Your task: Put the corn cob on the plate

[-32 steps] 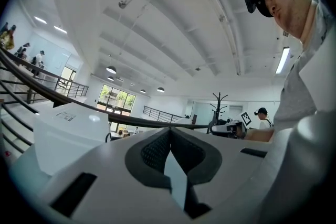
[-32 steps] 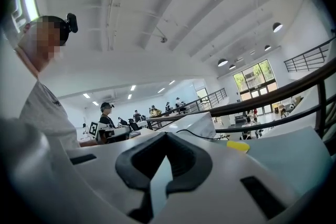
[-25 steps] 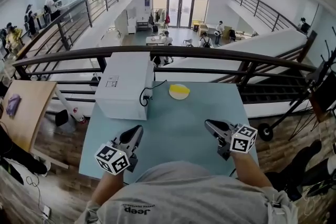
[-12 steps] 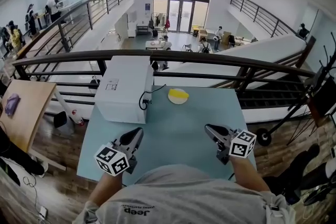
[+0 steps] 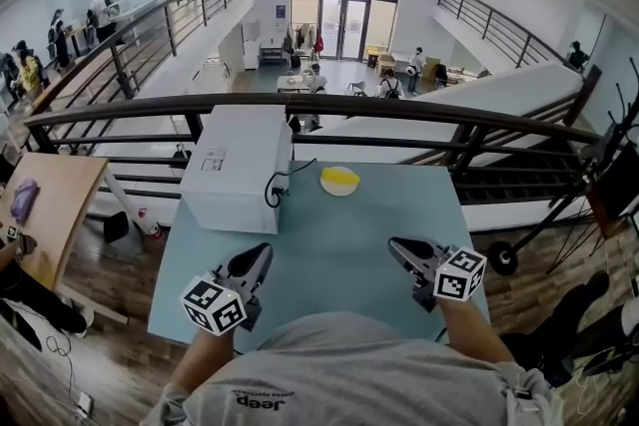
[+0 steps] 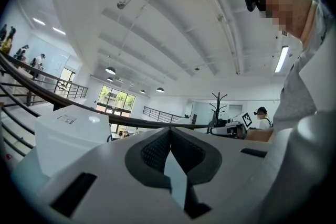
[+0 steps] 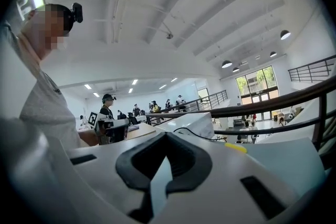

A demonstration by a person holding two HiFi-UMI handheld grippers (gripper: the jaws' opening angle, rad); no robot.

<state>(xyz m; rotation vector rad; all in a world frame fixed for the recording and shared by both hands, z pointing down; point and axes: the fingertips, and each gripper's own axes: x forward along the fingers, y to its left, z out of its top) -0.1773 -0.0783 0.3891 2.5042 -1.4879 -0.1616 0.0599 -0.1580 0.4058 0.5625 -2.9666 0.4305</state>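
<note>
At the far middle of the pale blue table (image 5: 329, 254) lies a white plate (image 5: 339, 187) with a yellow corn cob (image 5: 340, 177) on it. In the right gripper view the cob (image 7: 236, 148) shows as a small yellow streak far ahead. My left gripper (image 5: 262, 250) hovers over the near left of the table, shut and empty, well short of the plate. My right gripper (image 5: 395, 244) hovers at the near right, also shut with nothing held. In both gripper views the pads meet, left gripper (image 6: 169, 136) and right gripper (image 7: 167, 140).
A white box (image 5: 238, 163) with a black cable (image 5: 278, 183) fills the table's far left. A dark railing (image 5: 319, 105) runs behind the table, above a drop to a lower floor. A wooden table (image 5: 45, 214) stands to the left.
</note>
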